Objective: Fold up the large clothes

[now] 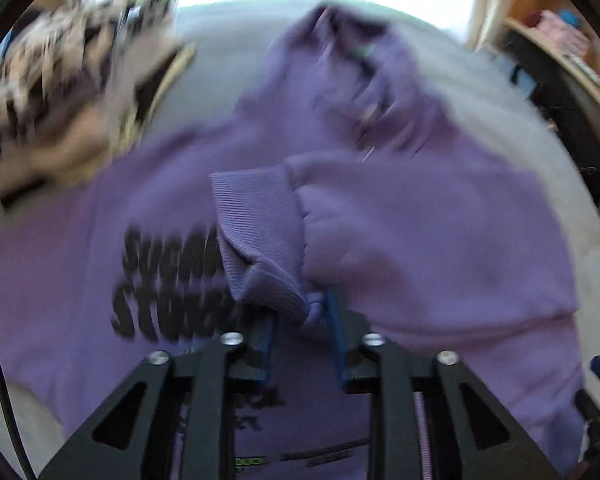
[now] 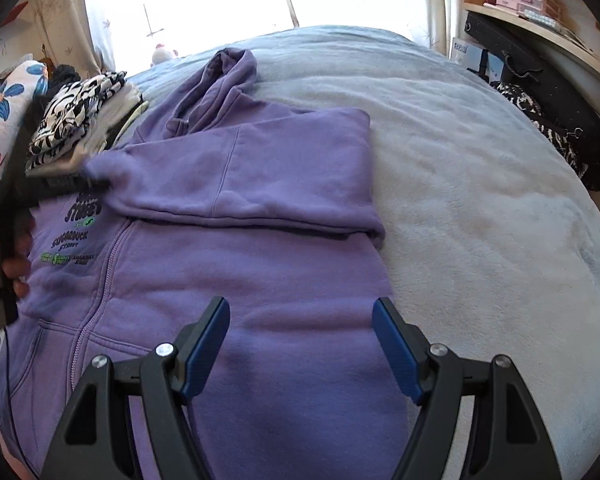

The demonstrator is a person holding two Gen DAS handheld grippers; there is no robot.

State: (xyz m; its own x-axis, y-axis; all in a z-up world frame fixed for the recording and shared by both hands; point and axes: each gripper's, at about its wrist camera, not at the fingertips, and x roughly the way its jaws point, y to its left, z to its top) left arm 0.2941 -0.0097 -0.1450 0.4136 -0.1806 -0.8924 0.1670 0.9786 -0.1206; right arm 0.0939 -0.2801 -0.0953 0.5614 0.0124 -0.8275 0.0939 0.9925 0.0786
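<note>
Here, my right gripper (image 2: 301, 322) hangs tilted down over the lower body of the purple hoodie (image 2: 236, 288), its blue pads wide apart with only flat fabric beneath them; my left gripper (image 1: 302, 314) also points steeply down, its pads narrowly apart with the ribbed cuff (image 1: 260, 240) of the sleeve bunched between them, pressed at the tips; from the right wrist view my left hand (image 2: 8, 256) shows at the picture's left edge, fingers wrapped round the black handle, partly cut off; the hoodie lies front up on the pale grey bed cover (image 2: 480, 220), one sleeve folded across the chest, hood towards the window; black chest print reads "SUGARDUCK STREET" with small green logos below it; in the left wrist view the same print is smeared by blur and half covered by the cuff; beyond, a stack of black-and-white patterned clothes (image 2: 76, 120) sits beside the hood; a flowered cushion (image 2: 4, 120) is cut off by the frame
</note>
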